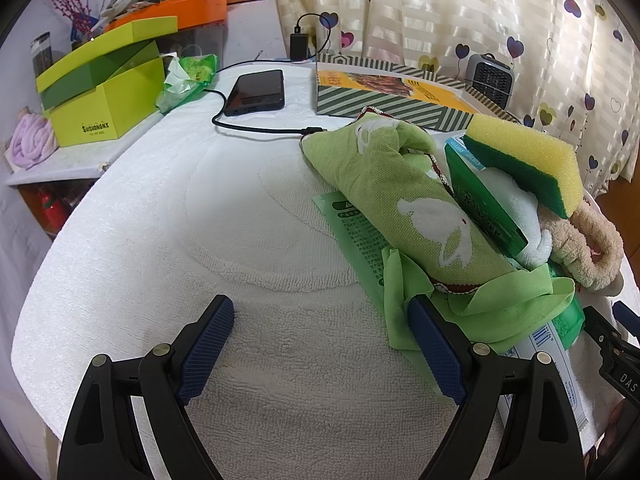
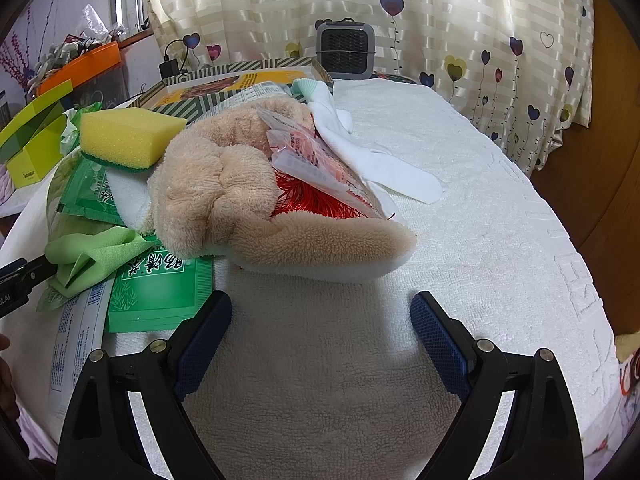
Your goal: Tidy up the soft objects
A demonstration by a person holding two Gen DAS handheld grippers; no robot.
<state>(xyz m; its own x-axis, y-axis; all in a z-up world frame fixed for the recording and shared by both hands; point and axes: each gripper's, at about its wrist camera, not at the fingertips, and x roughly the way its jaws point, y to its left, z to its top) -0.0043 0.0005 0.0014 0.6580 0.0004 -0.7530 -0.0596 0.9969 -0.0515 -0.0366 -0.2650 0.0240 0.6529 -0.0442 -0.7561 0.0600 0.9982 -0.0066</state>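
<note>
Both the left gripper (image 1: 320, 344) and right gripper (image 2: 320, 340) hovered wide open and empty beside the heap of soft items; its yellow sponge (image 2: 128, 138), perched on top, risked tumbling if disturbed.

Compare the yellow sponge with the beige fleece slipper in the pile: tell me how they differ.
The yellow sponge is a firm rectangular block with a green scouring layer underneath; the beige fleece slipper is rounded, fuzzy and floppy. The sponge sits on top of the pile, tilted, while the slipper rests on the white towel. The slipper has packets stuffed in its opening; the sponge holds nothing. Both are soft and untouched by either gripper.
</note>
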